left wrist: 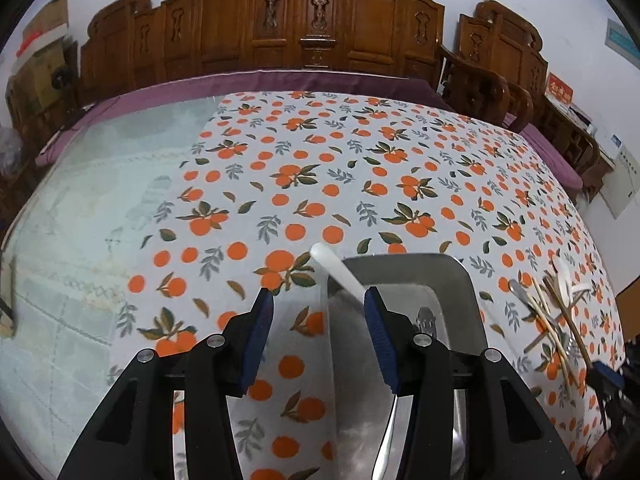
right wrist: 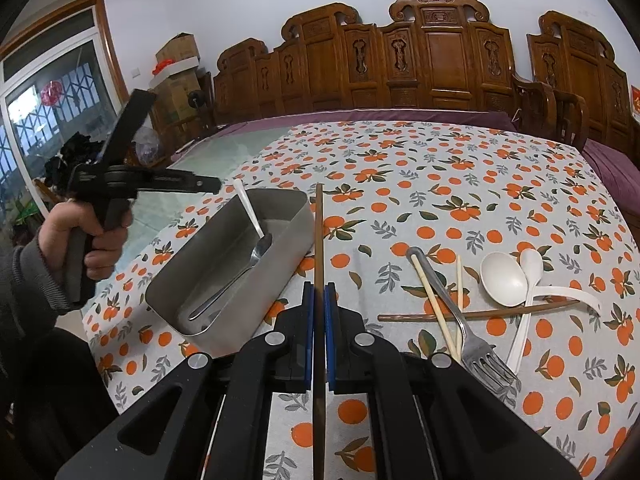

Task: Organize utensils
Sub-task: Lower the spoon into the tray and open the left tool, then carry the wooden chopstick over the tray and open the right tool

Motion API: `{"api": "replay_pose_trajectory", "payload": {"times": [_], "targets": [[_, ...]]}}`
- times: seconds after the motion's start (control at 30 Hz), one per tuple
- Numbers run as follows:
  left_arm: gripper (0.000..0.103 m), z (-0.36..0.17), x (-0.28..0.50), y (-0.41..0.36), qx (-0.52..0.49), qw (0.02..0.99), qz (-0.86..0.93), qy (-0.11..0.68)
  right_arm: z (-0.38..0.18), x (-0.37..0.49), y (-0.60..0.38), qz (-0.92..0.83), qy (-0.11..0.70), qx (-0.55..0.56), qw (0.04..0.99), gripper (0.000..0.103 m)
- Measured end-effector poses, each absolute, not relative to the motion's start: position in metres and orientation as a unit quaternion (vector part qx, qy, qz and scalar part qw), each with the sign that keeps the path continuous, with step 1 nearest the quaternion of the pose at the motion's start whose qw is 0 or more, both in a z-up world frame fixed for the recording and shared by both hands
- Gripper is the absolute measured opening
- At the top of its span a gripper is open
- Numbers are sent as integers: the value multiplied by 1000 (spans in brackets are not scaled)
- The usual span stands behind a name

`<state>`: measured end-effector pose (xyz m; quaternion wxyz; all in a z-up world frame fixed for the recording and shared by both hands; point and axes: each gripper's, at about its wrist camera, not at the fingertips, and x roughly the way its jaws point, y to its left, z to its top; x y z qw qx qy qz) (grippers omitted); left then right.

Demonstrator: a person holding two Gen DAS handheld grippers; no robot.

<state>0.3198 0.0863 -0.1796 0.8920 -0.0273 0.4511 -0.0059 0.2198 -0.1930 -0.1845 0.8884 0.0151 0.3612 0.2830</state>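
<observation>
A grey metal box (right wrist: 280, 236) stands on the orange-print cloth and holds a metal spoon (right wrist: 240, 276) and a white plastic spoon (right wrist: 250, 210) that leans on its rim. My right gripper (right wrist: 319, 292) is shut on a dark brown chopstick (right wrist: 319, 232) that points away, just right of the box. My left gripper (left wrist: 318, 300) is open and empty above the box's left rim (left wrist: 400, 259); the white spoon (left wrist: 336, 270) lies just ahead of it. It also shows in the right wrist view (right wrist: 208, 185), held by a hand.
Right of the box lie a fork (right wrist: 460, 316), light wooden chopsticks (right wrist: 434, 304), another brown chopstick (right wrist: 480, 314) and two white spoons (right wrist: 504, 280). The same pile shows in the left wrist view (left wrist: 556, 316). Carved wooden chairs (right wrist: 436, 60) line the far table edge.
</observation>
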Motion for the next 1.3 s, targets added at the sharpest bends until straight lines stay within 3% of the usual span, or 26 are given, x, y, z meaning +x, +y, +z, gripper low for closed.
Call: {"api": "replay_pose_trajectory", "payload": {"times": [0.3, 0.33, 0.47, 0.87, 1.03, 1.3], "targets": [[48, -193, 355, 92, -51, 890, -6, 454, -188, 222, -194, 282, 366, 17, 887, 6], [47, -195, 358, 92, -55, 889, -9, 454, -188, 223, -194, 283, 366, 18, 886, 6], [19, -199, 363, 91, -57, 888, -13, 456, -187, 223, -194, 282, 366, 17, 887, 6], [7, -134, 325, 62, -15, 925, -46, 377, -187, 224, -195, 281, 363, 12, 888, 6], [6, -126, 319, 39, 34, 919, -58, 388, -184, 220, -193, 282, 357, 10, 890, 6], [6, -110, 296, 28, 18, 906, -96, 413, -179, 216, -192, 285, 351, 9, 892, 6]]}}
